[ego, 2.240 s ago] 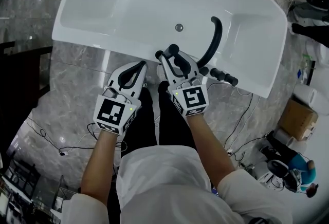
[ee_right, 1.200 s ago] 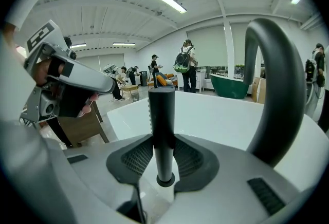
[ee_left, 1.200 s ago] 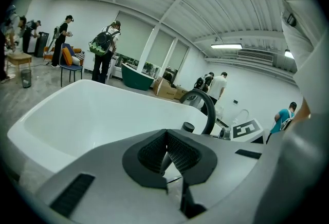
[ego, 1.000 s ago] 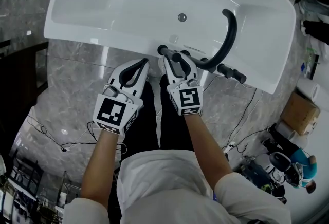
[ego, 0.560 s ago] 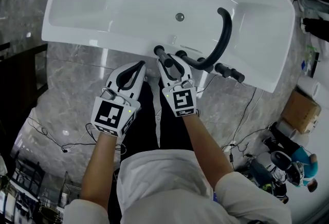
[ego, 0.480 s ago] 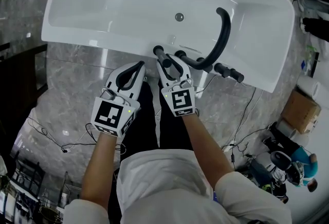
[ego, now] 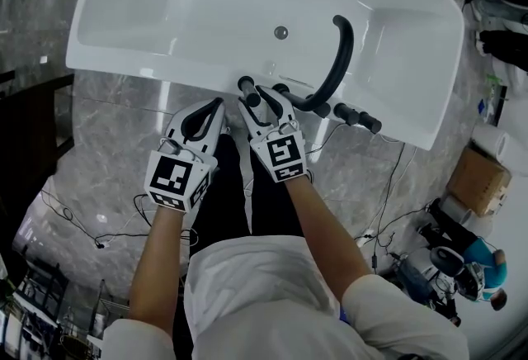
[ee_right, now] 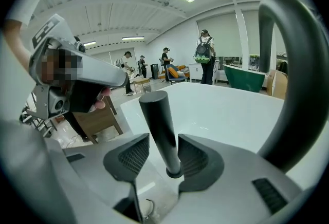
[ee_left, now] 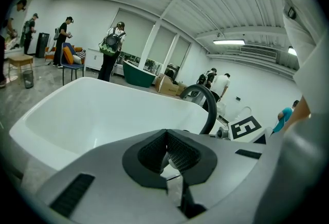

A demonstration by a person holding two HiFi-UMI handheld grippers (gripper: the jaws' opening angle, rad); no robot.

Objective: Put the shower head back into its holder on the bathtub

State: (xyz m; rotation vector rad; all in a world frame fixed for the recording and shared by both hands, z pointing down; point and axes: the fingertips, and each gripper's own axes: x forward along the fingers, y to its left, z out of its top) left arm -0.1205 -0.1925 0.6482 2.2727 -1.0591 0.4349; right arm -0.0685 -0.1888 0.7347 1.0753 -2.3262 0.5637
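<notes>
The black shower head stands upright as a slim rod in its holder on the near rim of the white bathtub. My right gripper is around the rod and its jaws are opening. A gap shows at the left pad and the right pad lies close beside the rod. In the head view the right gripper reaches to the rim, where the shower head pokes up. My left gripper hovers just left of it, short of the rim, with its pads closed together on nothing.
A black arched faucet spout curves over the tub just right of the shower head, with black knobs on the rim. A drain sits in the tub floor. Cables and a cardboard box lie on the marble floor at right.
The right gripper's jaws have spread apart from the shower head, which stays standing at the tub rim. The left gripper has kept its place.
</notes>
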